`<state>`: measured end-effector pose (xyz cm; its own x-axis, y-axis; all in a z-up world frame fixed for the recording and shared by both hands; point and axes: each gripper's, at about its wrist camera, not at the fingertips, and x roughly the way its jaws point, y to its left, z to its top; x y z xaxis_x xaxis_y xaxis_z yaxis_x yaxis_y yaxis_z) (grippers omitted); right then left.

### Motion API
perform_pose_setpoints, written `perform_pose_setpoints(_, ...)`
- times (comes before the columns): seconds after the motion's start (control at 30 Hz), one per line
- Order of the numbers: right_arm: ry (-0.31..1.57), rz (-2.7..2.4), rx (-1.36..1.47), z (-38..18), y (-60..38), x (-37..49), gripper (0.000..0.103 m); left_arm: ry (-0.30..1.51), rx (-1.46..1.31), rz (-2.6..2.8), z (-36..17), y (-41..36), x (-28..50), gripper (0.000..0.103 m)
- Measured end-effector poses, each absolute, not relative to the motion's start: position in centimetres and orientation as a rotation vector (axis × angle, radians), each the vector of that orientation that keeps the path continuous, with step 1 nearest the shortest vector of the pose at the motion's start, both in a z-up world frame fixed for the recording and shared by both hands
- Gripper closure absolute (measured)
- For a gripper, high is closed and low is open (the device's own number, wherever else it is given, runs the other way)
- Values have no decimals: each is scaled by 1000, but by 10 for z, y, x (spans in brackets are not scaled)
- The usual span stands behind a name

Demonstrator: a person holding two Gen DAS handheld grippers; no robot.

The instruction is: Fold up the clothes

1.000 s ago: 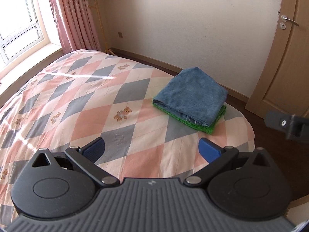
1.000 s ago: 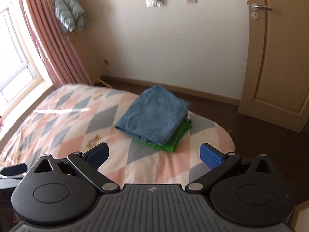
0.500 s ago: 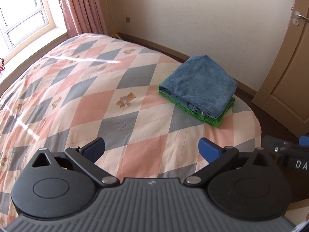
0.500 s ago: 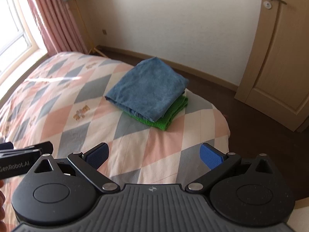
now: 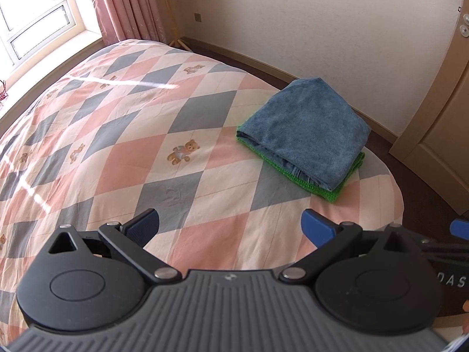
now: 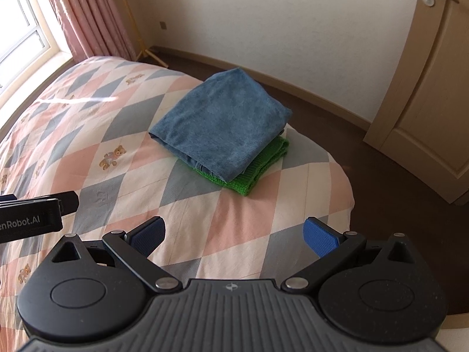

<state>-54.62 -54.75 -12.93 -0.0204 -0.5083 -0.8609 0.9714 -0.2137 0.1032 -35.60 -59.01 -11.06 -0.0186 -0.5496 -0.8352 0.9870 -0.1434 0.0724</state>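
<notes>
Both of my grippers hang above the near edge of the bed [image 5: 123, 135], and neither holds anything. My left gripper [image 5: 230, 224] has its jaws spread wide apart, with only the pink, grey and cream diamond quilt showing between the blue pads [image 5: 318, 230]. My right gripper [image 6: 234, 233] is the same, jaws wide apart over the quilt, nothing between them.

The folded blue garment [image 5: 307, 130] lies ahead of both grippers, near the bed's far corner, on the side towards the door [image 6: 433, 94]. It sits squarely on top of a folded green knitted garment [image 6: 255, 173], whose edge peeks out along the near and door-side rims of the blue one. The stack is well apart from my pads on both sides.

From the right wrist view, the side of my left gripper pokes in at the left edge, over the quilt. A teddy bear print [image 5: 183, 154] sits on the quilt, window-side of the stack. Pink curtains [image 6: 85, 14] hang beyond the bed's far end
</notes>
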Motion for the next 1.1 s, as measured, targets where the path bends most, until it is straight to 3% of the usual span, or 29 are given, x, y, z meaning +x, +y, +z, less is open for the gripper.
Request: perform_pose_setpoints(1.1, 799, -1445, 1059, -175, -636, -580, 0, 754, 1000, -1444, -166, -678, -387, 1)
